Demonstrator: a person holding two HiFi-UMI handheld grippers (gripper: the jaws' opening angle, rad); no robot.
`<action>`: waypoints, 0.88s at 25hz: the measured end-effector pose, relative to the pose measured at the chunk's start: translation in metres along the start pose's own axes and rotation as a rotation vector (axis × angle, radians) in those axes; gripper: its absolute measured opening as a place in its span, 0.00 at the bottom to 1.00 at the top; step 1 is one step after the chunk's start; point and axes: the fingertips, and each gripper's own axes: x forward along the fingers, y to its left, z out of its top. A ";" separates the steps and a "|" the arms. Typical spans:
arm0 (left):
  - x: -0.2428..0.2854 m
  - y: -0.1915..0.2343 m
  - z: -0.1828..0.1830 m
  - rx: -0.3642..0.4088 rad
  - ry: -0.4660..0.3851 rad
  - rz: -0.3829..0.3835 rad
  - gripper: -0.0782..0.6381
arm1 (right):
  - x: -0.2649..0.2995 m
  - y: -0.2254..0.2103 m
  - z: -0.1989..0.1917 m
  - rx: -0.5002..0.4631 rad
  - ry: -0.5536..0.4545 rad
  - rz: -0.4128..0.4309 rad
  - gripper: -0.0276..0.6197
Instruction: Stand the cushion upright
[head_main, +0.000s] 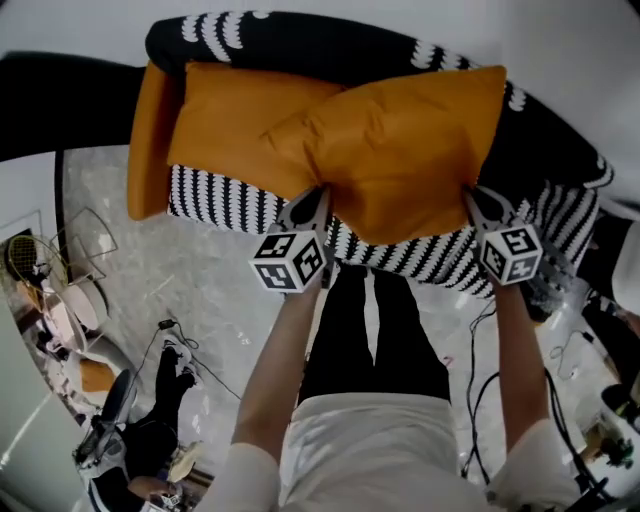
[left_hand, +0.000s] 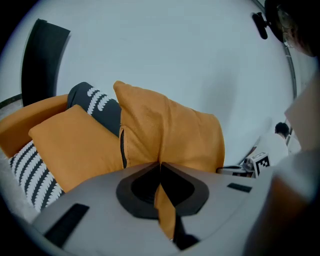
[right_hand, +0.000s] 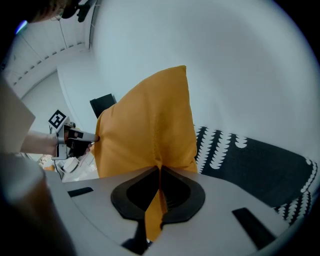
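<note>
Near the sofa's (head_main: 215, 205) front edge, the left gripper (head_main: 316, 196) and right gripper (head_main: 473, 200) each have their jaws pinched tight on a fold of the orange cushion (head_main: 410, 140), one at each near corner. The cushion is held over the sofa seat. A second orange cushion (head_main: 235, 120) lies on the seat just beside it.

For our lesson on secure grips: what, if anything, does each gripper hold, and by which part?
Both grip the front orange cushion: the left gripper is shut on fabric at its near left corner, the right gripper at its near right corner.
</note>
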 end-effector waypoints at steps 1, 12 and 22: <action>0.004 -0.001 0.006 0.013 0.003 -0.008 0.12 | 0.001 -0.003 0.001 0.010 -0.004 -0.007 0.10; 0.059 -0.055 0.066 0.178 0.026 -0.114 0.12 | -0.020 -0.048 0.008 0.140 -0.114 -0.109 0.10; 0.118 -0.079 0.120 0.327 0.028 -0.182 0.12 | -0.006 -0.075 0.016 0.261 -0.198 -0.211 0.10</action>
